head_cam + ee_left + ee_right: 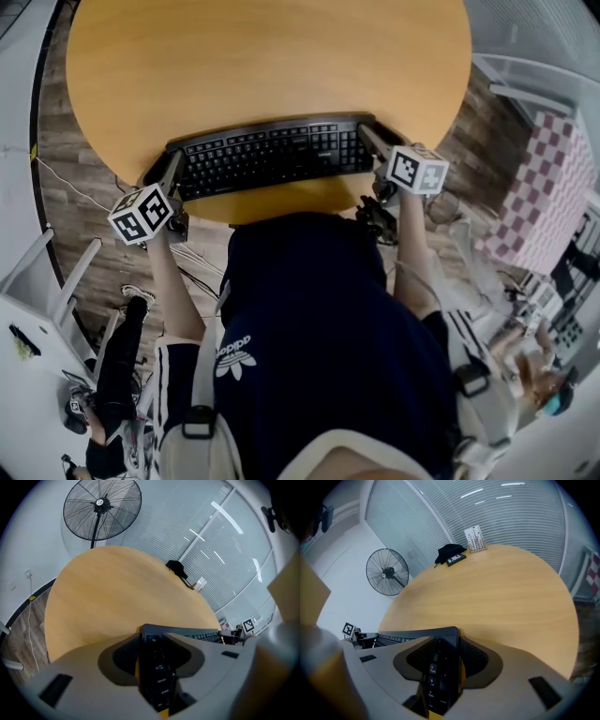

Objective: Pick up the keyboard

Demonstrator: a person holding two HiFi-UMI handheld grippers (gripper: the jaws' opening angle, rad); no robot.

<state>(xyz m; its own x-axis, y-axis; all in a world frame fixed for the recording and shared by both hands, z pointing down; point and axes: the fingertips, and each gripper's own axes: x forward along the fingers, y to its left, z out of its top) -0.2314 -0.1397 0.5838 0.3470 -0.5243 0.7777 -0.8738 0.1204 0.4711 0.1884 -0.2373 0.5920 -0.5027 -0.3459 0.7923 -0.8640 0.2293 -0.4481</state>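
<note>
A black keyboard (272, 155) lies flat on the round wooden table (262, 56), close to its near edge. My left gripper (172, 169) straddles the keyboard's left end and my right gripper (372, 139) its right end. In the left gripper view the keyboard's end (158, 672) stands between the jaws of the gripper (152, 644), with a strip of table showing beside it. The right gripper view shows the same: the keypad end (436, 672) sits inside the gripper (443, 644), with a yellow gap along one side. Both grippers are open around the keyboard.
A large standing fan (101, 508) is beyond the table. A black object (451, 554) and a small card stand (475, 538) sit at the table's far edge. White furniture, floor cables and another person (112, 375) are at the left, and a checkered piece (544, 197) at the right.
</note>
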